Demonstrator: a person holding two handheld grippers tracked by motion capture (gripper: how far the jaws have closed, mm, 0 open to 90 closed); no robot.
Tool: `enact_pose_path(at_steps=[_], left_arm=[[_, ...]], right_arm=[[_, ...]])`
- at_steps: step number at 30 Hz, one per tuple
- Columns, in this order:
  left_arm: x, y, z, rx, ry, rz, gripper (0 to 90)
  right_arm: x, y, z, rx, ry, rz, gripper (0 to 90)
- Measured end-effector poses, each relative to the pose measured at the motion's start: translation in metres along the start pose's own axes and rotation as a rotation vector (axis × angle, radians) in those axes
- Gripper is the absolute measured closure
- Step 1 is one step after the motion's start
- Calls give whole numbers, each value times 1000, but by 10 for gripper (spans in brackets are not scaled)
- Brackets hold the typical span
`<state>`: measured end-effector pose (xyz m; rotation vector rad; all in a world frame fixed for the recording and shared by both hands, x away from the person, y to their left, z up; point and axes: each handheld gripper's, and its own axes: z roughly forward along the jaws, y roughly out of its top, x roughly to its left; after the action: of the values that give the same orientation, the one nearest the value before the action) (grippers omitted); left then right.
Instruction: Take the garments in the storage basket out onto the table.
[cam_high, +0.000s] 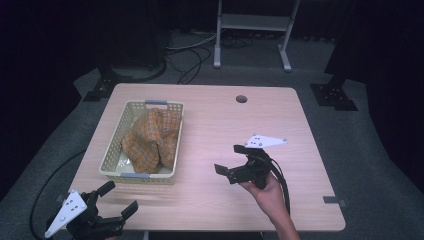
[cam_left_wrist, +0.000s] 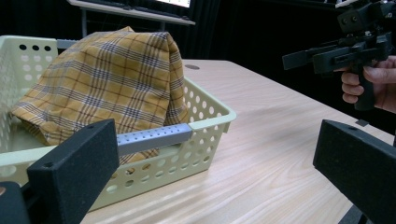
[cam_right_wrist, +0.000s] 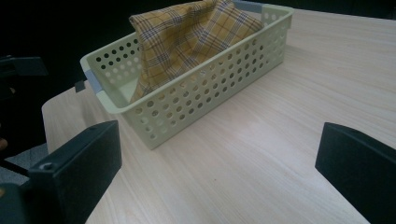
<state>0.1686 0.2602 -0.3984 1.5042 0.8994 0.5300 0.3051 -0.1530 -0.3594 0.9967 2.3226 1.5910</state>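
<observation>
High view first: the right gripper (cam_high: 231, 159) hovers just above the table (cam_high: 220, 125), its 2 black fingers (cam_high: 220, 169) spread wide with nothing between them, pointing toward the basket (cam_high: 111, 159) and standing well apart from that basket's right long wall; a hand (cam_high: 264, 187) grips its handle from below, the grey three-cornered plate (cam_high: 265, 141) sits on top, and a black cable (cam_high: 286, 192) trails back toward the near table edge. Nearer than the basket's front short wall, at the table's near left corner, the left gripper (cam_high: 119, 198) also holds its 2 fingers wide apart and empty, aimed up toward the basket. Left gripper view shows the basket's grey front handle (cam_left_wrist: 154, 138) just beyond the left finger (cam_left_wrist: 74, 172), and the right gripper (cam_left_wrist: 308, 58) held in the air well to the right of the basket. A yellow plaid cloth (cam_high: 151, 137) lies bunched inside the basket, heaped above the rim (cam_right_wrist: 210, 67) and leaning toward the far end, with part of the pale floor of the basket bare at the near end. Right gripper view looks across bare wood at the basket's perforated long wall (cam_right_wrist: 210, 100), with the cloth rising above it.
</observation>
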Motion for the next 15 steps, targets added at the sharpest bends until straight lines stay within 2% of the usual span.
enact_pose_path(at_steps=[15], left_arm=[[-1,0,1,3,-4,3,2]], right_arm=[[5,3,13,2,21,1,2]])
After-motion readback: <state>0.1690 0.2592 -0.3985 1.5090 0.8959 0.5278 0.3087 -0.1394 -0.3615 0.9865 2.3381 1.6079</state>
